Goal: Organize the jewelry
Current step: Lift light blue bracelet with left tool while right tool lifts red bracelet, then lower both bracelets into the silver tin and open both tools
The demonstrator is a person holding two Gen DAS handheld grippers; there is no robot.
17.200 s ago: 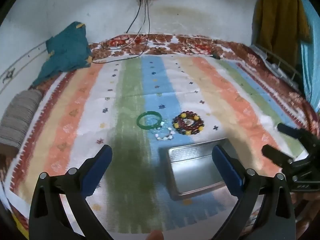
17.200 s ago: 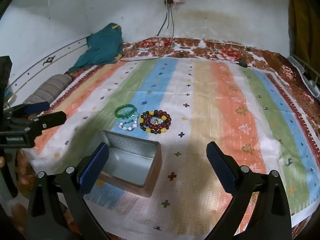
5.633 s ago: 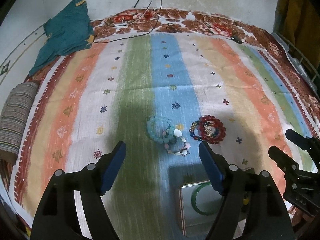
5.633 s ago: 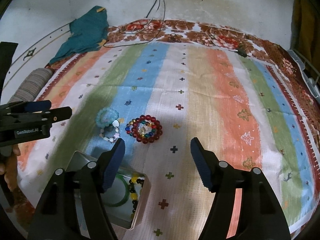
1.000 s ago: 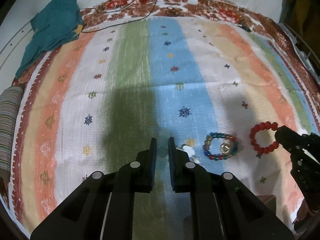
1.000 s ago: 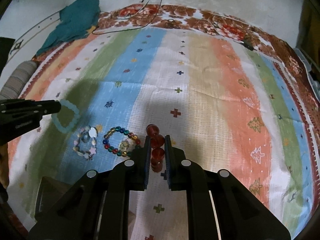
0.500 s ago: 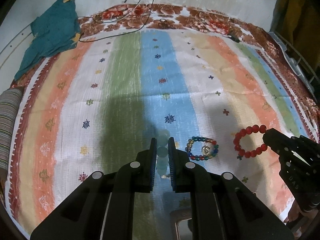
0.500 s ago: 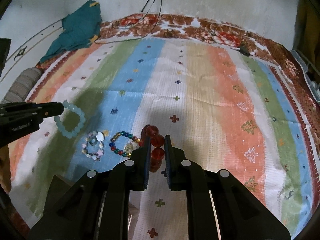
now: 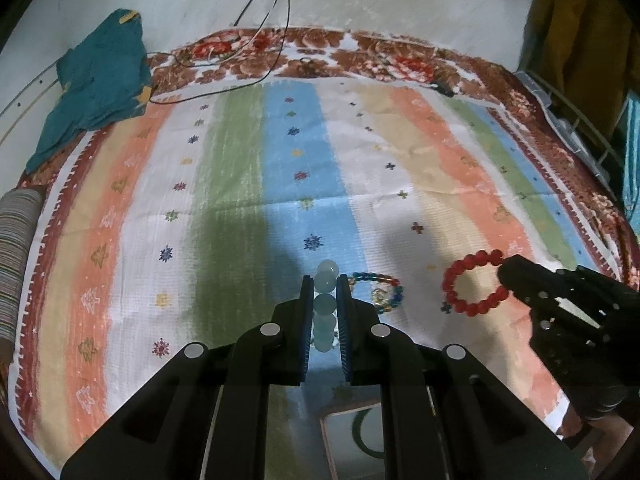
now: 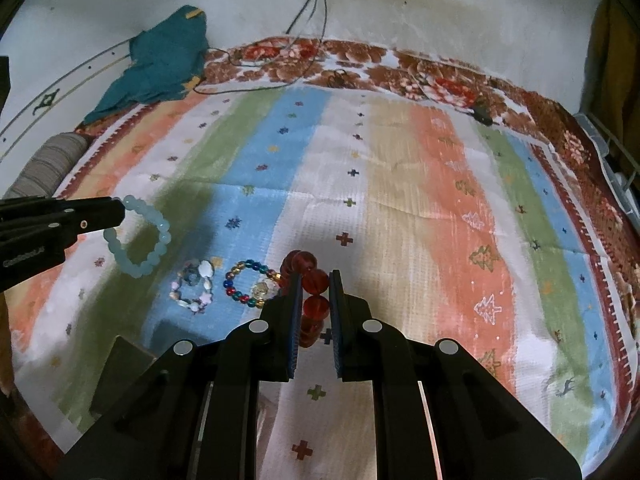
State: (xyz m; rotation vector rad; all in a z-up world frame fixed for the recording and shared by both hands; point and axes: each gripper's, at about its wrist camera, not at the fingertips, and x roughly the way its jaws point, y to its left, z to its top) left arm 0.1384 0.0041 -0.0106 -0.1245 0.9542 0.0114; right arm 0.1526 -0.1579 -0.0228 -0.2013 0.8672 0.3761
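My left gripper (image 9: 325, 280) is shut on a pale aqua bead bracelet (image 9: 326, 304) and holds it above the striped bedspread; the bracelet hangs as a ring in the right wrist view (image 10: 140, 240). My right gripper (image 10: 314, 276) is shut on a red bead bracelet (image 10: 314, 280), seen as a ring in the left wrist view (image 9: 472, 284). A multicolour bead bracelet (image 10: 250, 282) and a white shell bracelet (image 10: 194, 284) lie on the blue stripe. A metal tin (image 9: 344, 440) with a green bangle (image 9: 362, 430) inside sits below my left gripper.
A teal cloth (image 9: 96, 84) lies at the bed's far left corner. Black cables (image 9: 240, 60) run down the wall onto the bed. A striped roll (image 9: 16, 248) lies at the left edge. The tin's dark corner (image 10: 120, 372) shows low left in the right wrist view.
Both grippers have lifted and drawn back a little with their bracelets held. The tin with the green bangle has come further into the left wrist view.
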